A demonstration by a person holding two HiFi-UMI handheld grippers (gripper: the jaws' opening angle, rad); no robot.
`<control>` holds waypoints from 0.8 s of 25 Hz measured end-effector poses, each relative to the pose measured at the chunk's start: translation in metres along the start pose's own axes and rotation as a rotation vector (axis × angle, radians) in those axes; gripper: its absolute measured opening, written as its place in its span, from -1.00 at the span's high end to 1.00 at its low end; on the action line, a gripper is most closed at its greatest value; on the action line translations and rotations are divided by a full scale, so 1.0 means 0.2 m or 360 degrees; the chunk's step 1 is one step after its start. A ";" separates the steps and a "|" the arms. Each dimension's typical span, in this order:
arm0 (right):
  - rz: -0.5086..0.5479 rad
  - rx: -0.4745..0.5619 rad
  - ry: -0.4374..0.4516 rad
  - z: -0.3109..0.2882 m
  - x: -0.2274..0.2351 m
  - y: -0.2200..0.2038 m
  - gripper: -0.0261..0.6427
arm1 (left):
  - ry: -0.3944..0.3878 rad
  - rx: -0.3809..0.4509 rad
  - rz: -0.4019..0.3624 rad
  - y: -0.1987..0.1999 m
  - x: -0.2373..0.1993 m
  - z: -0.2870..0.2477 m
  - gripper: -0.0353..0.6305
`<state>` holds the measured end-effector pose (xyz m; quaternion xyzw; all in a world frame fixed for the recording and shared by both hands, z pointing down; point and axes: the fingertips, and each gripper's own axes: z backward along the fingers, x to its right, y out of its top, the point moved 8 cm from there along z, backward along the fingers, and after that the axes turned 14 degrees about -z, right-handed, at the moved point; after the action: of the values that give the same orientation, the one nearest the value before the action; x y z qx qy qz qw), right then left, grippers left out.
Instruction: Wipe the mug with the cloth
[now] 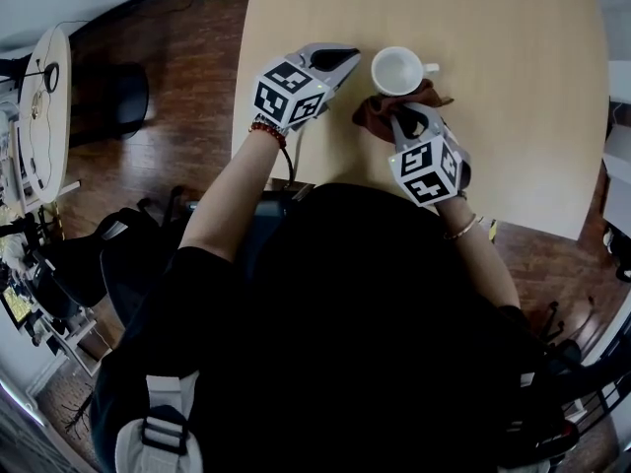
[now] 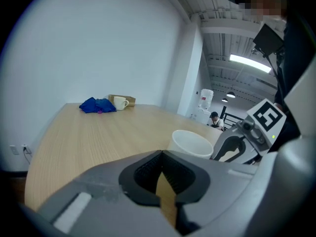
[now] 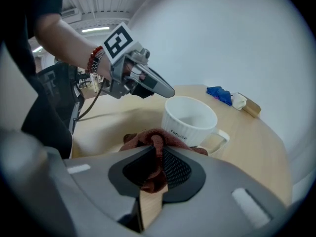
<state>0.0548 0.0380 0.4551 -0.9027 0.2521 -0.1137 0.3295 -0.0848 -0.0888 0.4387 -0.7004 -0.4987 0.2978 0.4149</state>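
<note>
Mug (image 1: pixel 397 70) of white glazed ceramic stands upright on the pale wooden table (image 1: pixel 513 87), mouth open and empty. Its handle points toward the person's right, and small dark lettering runs along its side wall. The body is round and slightly tapered, with a smooth, thick rim.

The cloth (image 1: pixel 376 115) is a rust-brown, nubbly terry fabric, bunched on the table just beside the mug's near side, with a fold reaching below the handle. The right gripper (image 1: pixel 406 118) has its tongs pressed on a raised ridge of this cloth, which is pinched between the dark ribbed pads. The left gripper (image 1: pixel 345 59) hovers close to the mug's left side with its tongs pressed together and nothing between them. Both grippers are grey with matte black pad housings, and each carries a cube of black-and-white square markers.

At the far end of the table, well apart from the mug, lie a crumpled blue cloth (image 2: pixel 96 105), a second white mug (image 2: pixel 120 102) and a small cardboard box (image 2: pixel 124 98). The table top shows fine straight grain and a rounded edge above the dark wood floor (image 1: pixel 158 156).
</note>
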 end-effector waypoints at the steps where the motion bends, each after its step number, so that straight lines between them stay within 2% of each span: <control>1: -0.0011 0.0015 0.0001 0.02 0.00 0.01 0.78 | -0.0014 -0.0012 -0.0009 0.00 -0.02 -0.01 0.89; 5: -0.0059 0.0158 -0.0042 0.15 -0.01 0.09 0.78 | -0.0073 -0.0041 -0.0045 -0.01 -0.08 -0.05 0.89; 9: -0.0103 0.0285 -0.0160 0.30 0.05 0.15 0.78 | -0.0086 -0.0055 -0.0042 -0.01 -0.10 -0.11 0.89; 14: -0.0154 0.0221 -0.0204 0.26 0.21 0.11 0.78 | -0.0138 -0.0033 -0.0050 0.01 -0.04 -0.14 0.89; 20: -0.0021 0.0075 -0.0194 0.07 0.31 0.07 0.78 | -0.0158 -0.0063 -0.0047 -0.02 0.01 -0.18 0.89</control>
<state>0.1076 0.0039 0.4383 -0.9017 0.2228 -0.0667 0.3645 -0.0573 -0.0971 0.4596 -0.6855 -0.5346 0.3160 0.3801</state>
